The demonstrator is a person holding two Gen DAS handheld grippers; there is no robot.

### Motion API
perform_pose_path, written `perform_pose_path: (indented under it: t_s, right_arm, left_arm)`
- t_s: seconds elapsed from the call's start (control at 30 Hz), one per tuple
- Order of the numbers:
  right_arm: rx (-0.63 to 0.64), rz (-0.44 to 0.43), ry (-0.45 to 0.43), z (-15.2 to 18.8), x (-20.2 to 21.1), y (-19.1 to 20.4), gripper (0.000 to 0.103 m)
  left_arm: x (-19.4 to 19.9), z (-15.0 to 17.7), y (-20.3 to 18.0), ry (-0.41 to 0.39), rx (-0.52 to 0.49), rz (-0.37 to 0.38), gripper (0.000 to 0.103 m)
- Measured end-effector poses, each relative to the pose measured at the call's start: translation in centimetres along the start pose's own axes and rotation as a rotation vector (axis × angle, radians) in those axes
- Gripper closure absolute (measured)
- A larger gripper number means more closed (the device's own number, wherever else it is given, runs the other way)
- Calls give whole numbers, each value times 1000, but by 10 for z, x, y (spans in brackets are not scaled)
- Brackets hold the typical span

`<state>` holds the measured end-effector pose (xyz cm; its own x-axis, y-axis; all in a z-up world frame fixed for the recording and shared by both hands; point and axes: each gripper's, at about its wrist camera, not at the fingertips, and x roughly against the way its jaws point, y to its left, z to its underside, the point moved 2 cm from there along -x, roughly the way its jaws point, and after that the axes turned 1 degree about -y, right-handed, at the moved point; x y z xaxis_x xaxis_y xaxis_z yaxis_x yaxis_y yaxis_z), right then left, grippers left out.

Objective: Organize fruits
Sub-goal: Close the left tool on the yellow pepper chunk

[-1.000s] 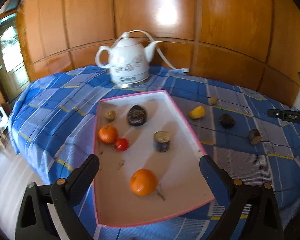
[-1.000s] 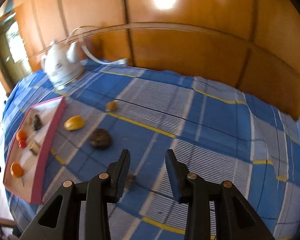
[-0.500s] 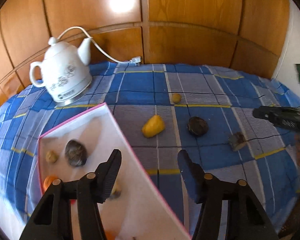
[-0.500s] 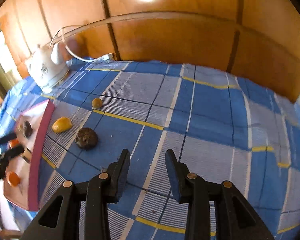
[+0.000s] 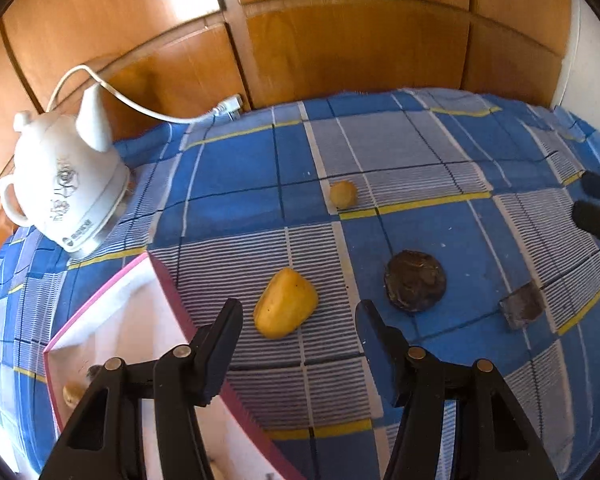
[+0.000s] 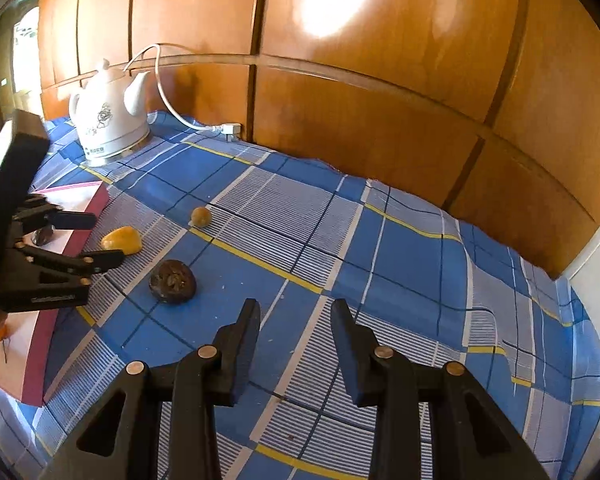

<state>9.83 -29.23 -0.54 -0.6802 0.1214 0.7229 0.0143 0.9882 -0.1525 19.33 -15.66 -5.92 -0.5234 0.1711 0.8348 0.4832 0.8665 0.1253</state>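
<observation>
In the left wrist view the left gripper (image 5: 298, 316) fills the lower middle of the frame, its matte black plastic jaws spread wide with nothing between them. Just above the gap lies a smooth, blunt-ended yellow fruit (image 5: 286, 309) on a pale striped square of the blue checked cloth (image 5: 236, 168). To its right sits a round, dark brown, wrinkled fruit (image 5: 415, 286), and farther right a small dark chunk (image 5: 521, 311) with a flat cut face. Above them, near the centre, is a small round tan fruit (image 5: 343, 194). At lower left the corner of a shallow white tray (image 5: 168, 280) with a pink rim juts in. A glossy white ceramic kettle (image 5: 64, 192), bell-shaped with a curved spout, stands at the left, its white cord trailing toward the polished wood panelling (image 5: 340, 48).

In the right wrist view the right gripper (image 6: 296, 320) sits at the bottom centre, jaws parted and empty over bare cloth. The left gripper appears at the left edge, beside the yellow fruit.
</observation>
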Motion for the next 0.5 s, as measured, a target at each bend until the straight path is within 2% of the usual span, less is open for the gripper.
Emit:
perform_pose_path:
  t_s: [0.17,0.27,0.37,0.5]
  right_arm:
    - [11,-6,2,0,0,4,66]
    - [11,-6,3,0,0,4,66]
    - [12,-4,6,0,0,4,66]
    - [25,-4,2,0,-2,7,66]
  left_arm:
    - [-11,-3,4,25,7,22,44]
    - [-19,-2,6,47,12,48,54]
    - [-23,-2,5,50,7,31,57]
    - [-29,-2,8,58,23,5,66]
